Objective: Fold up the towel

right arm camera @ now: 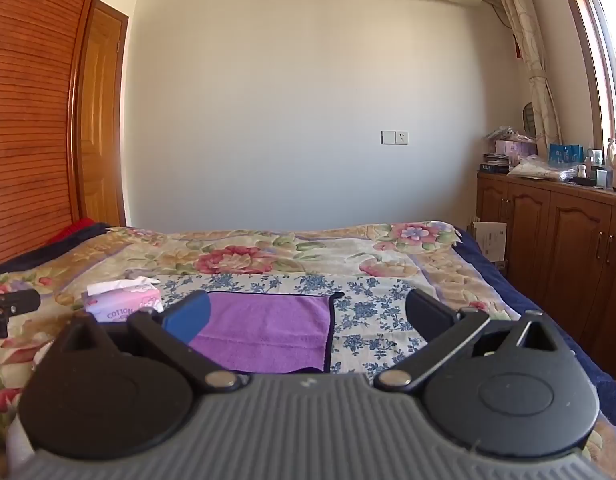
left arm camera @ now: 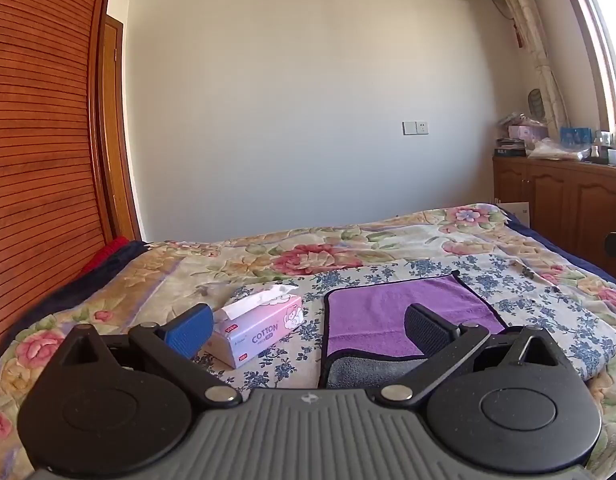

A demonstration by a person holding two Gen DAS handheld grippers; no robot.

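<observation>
A purple towel (left arm camera: 392, 312) with a dark hem lies flat on the flowered bed cover, its near edge turned up to show a grey underside (left arm camera: 368, 372). It also shows in the right wrist view (right arm camera: 267, 328). My left gripper (left arm camera: 308, 328) is open and empty, held just above the bed before the towel's near left corner. My right gripper (right arm camera: 308, 320) is open and empty, above the towel's near right part. The left gripper's body (right arm camera: 7, 308) shows at the left edge of the right wrist view.
A pink tissue box (left arm camera: 259, 328) marked COTTON stands left of the towel, also in the right wrist view (right arm camera: 123, 304). The bed (left arm camera: 348, 248) runs to a white wall. A wooden wardrobe (left arm camera: 35, 160) is left, wooden cabinets (right arm camera: 568, 240) with clutter right.
</observation>
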